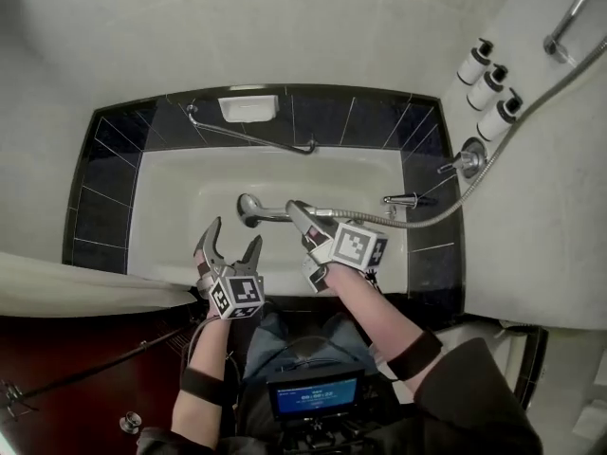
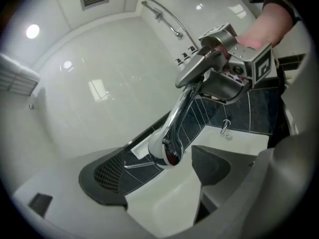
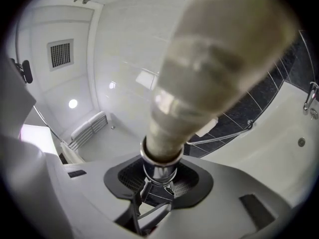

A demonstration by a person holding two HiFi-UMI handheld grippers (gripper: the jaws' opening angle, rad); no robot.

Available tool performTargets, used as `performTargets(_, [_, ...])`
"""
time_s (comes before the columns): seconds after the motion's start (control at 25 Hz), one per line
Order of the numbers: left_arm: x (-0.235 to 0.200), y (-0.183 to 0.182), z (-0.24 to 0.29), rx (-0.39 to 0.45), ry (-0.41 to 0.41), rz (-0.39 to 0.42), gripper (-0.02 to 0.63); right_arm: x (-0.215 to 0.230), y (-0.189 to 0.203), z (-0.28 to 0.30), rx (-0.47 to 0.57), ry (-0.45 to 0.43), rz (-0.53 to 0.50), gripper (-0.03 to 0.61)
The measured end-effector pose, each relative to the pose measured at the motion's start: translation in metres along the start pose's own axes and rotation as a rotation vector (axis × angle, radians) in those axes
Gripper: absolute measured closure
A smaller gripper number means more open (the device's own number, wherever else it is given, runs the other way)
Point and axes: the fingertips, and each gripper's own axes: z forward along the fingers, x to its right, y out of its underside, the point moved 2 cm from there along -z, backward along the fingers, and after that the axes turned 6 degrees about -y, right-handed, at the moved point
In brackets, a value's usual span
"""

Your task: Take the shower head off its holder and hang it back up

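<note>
- Shower head (image 1: pixel 268 213) is hanging out over the bathtub (image 1: pixel 180 216), off its holder, lying level with the head pointing left. The right gripper (image 1: pixel 302 216) is clamping its handle.
- Left gripper (image 1: pixel 232 238) is hovering just beside the head, jaws wide and empty.
- I'm guessing the holder is up by the wall rail (image 1: pixel 569 12), well off to the right. The hose (image 1: pixel 455 202) is trailing that way, and the pump bottles (image 1: pixel 488 88) are crowding the route.

Left gripper (image 1: pixel 234 235) wide open, empty; right gripper (image 1: pixel 299 212) tight on shower head (image 1: pixel 250 209).
</note>
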Motion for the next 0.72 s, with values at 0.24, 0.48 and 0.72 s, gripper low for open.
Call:
performTargets(0.24, [-0.031,-0.053,0.003,0.071,-0.09,0.168,0.178,-0.048,-0.013,0.013,-0.01,-0.08,0.017,0.428])
performTargets(0.48, [-0.04,-0.088,0.017,0.123,-0.111,0.338,0.178,-0.069,-0.036,0.012,-0.001,-0.116,0.087,0.43])
performTargets(0.72, [-0.056,-0.125,0.025,0.184,-0.165,0.509,0.182,-0.087,-0.052,0.015,0.058,-0.213,0.22,0.43])
